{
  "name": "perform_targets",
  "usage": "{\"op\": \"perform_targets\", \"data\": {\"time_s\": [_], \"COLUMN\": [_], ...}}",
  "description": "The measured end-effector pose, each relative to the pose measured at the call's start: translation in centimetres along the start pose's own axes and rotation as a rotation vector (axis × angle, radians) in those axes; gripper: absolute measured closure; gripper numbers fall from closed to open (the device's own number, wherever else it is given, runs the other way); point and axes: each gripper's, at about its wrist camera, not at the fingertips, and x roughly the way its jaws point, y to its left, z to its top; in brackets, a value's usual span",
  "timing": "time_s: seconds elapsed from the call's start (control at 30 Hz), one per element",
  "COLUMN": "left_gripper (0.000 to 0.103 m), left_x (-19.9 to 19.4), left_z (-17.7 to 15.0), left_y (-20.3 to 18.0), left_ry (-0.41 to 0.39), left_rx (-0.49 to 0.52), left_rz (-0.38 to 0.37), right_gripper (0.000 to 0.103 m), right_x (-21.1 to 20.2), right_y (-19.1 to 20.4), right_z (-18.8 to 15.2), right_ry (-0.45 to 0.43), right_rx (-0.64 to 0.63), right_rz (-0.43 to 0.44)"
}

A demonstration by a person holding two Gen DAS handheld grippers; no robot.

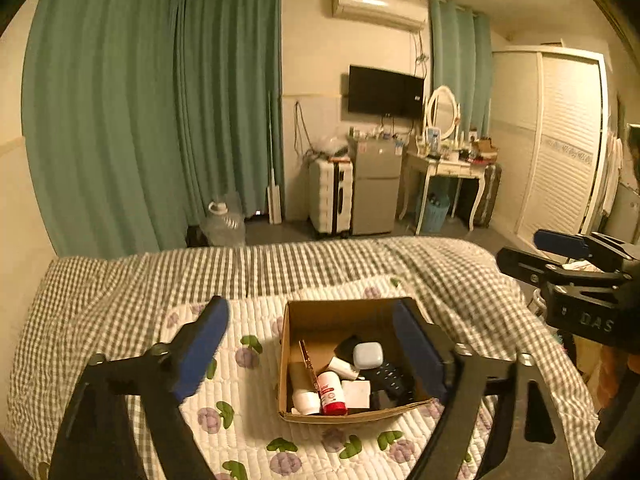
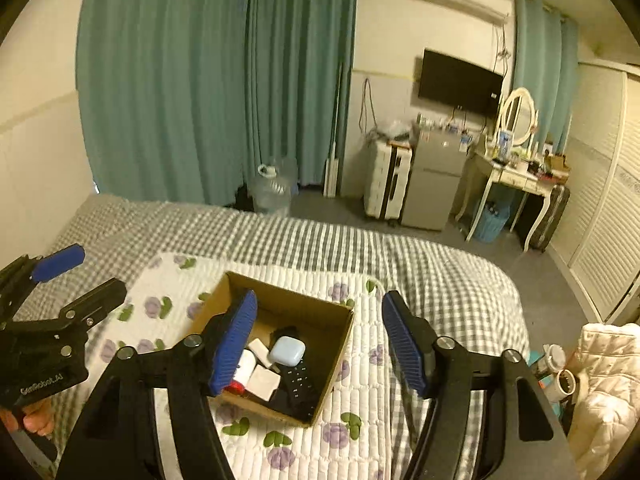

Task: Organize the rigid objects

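Cardboard box (image 1: 348, 360) sits open on a white quilted mat (image 1: 248, 400) printed with purple flowers, and the mat lies on a bed (image 1: 120, 280) covered in grey checked cloth. We hold 2 grippers above it. Our left gripper (image 1: 312, 352) has its blue-padded fingers spread wide apart with nothing between them, framing the box from above. Our right gripper (image 2: 320, 344) is likewise spread and empty, its left finger over the box's near-left part.

Inside the box we see several rigid items lying jumbled together: a pale blue case (image 1: 368, 355) on top, a black remote control (image 1: 390, 378) beneath it, a white bottle with a red cap (image 1: 332, 394), a white flat block (image 1: 356, 396), and other small white pieces that are too cramped to identify.

We judge that nothing is gripped yet, and the step in hand looks like choosing 1 item. To do it well, we would go for the top item first, likely the pale blue case, lowering 1 gripper straight down with fingers either side of it, keeping clear of the box walls, and closing gently so its neighbours do not shift.
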Motion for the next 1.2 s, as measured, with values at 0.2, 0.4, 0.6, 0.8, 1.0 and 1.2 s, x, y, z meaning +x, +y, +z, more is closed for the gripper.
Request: {"op": "perform_targets", "data": {"time_s": [0.2, 0.4, 0.6, 0.8, 1.0, 1.2], "left_gripper": [0.0, 0.0, 0.0, 0.0, 0.0, 0.0], "left_x": [-2.4, -3.4, -2.7, -0.8, 0.9, 1.3], "left_z": [-0.5, -3.8, -7.1, -9.8, -12.1, -12.4], "left_y": [0.6, 1.1, 2.1, 2.2, 1.7, 1.9], "left_ry": [-0.066, -0.14, -0.167, -0.139, -0.099, -0.082], "left_rx": [-0.006, -0.016, -0.068, -0.068, -0.019, -0.034], "left_rz": [0.016, 0.087, 0.095, 0.106, 0.118, 0.111], "right_gripper": [0.006, 0.0, 0.0, 0.0, 0.0, 0.0], "right_x": [-6.0, -5.9, -3.8, -1.5, 1.2, 1.9], "right_y": [1.1, 0.2, -0.3, 0.7, 1.3, 1.4], "right_z": [-1.1, -3.9, -7.4, -10.0, -12.1, -13.4], "right_ry": [-0.132, -0.189, -0.24, -0.238, -0.156, -0.128], "right_rx": [-0.049, 0.028, 0.072, 0.058, 0.088, 0.08], "right_rz": [-0.056, -0.052, -0.029, 0.001, 0.024, 0.014]}}
